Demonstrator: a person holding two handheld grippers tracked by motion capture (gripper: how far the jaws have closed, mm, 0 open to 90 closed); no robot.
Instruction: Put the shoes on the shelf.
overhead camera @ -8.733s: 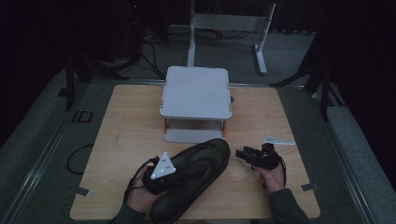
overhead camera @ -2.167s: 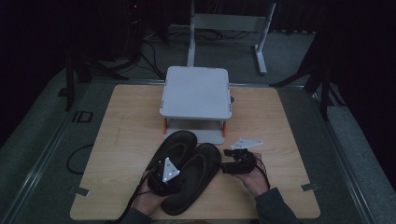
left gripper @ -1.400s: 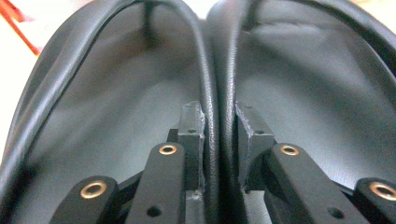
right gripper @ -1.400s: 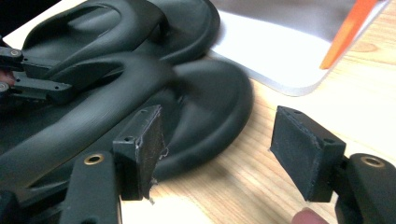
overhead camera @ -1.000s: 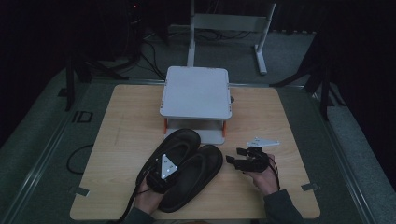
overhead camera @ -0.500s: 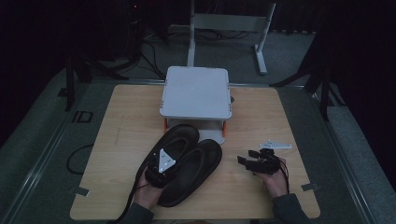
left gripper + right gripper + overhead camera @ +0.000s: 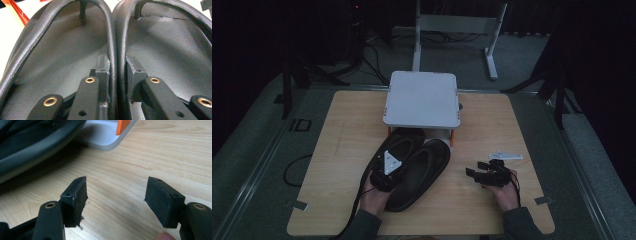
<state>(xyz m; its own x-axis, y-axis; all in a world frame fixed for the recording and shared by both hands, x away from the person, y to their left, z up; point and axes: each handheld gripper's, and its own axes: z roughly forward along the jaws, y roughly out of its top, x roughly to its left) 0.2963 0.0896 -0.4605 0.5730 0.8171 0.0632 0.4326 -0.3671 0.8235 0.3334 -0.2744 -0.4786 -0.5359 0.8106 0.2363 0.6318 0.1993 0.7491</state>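
On the left of the wooden table (image 7: 342, 125), the left gripper (image 7: 384, 172) clamped the two adjoining straps (image 7: 116, 47) of a pair of black flip-flops (image 7: 422, 172), pinching them together between its pads. The flip-flops lay side by side at mid-table, toes tucked under the white stand (image 7: 422, 98). To the right, well apart from them, the right gripper (image 7: 484, 172) hovered low over bare wood with its jaws spread and nothing between them.

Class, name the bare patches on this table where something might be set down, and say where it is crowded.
Bare: the table's left side beside the stand, and the right rear corner. Crowded: centre front, with both sandals and the left tongs.
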